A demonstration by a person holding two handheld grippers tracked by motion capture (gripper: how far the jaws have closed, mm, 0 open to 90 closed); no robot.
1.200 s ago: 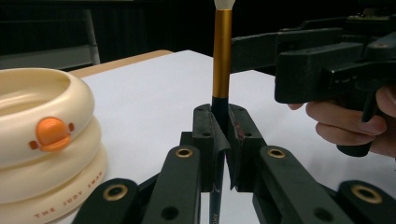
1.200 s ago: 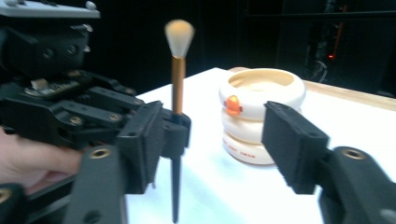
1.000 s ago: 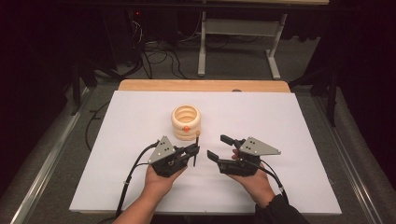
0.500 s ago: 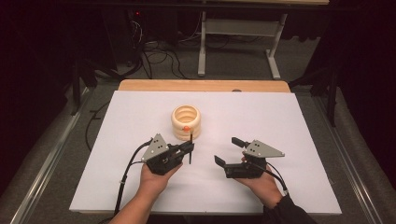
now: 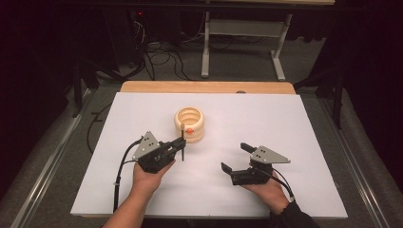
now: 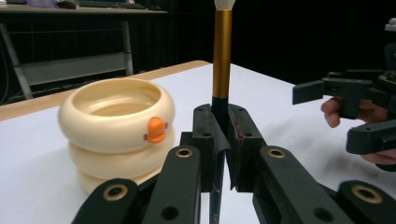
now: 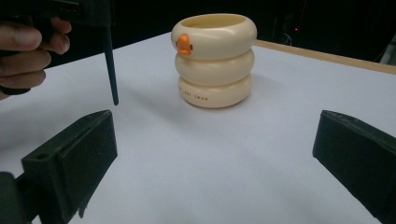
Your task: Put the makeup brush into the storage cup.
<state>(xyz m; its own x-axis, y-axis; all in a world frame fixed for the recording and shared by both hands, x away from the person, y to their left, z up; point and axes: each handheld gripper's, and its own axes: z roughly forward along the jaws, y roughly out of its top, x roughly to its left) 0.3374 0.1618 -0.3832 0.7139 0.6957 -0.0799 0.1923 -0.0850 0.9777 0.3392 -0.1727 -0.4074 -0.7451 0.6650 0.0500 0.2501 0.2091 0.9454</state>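
The left gripper (image 6: pixel 223 140) clamps an upright black-and-gold, seemingly pale-tipped brush (image 6: pixel 222 60); the right gripper (image 7: pixel 215 154) gapes wide, empty.

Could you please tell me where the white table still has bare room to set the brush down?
The white table is bare right of the cream holder, beyond the right gripper. Its near left corner is bare too. It is crowded between the holder and the left gripper, which grips the brush.

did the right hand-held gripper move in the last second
Yes. The right hand-held gripper pulled back toward the person and rightward, away from the cream holder, which stayed put.
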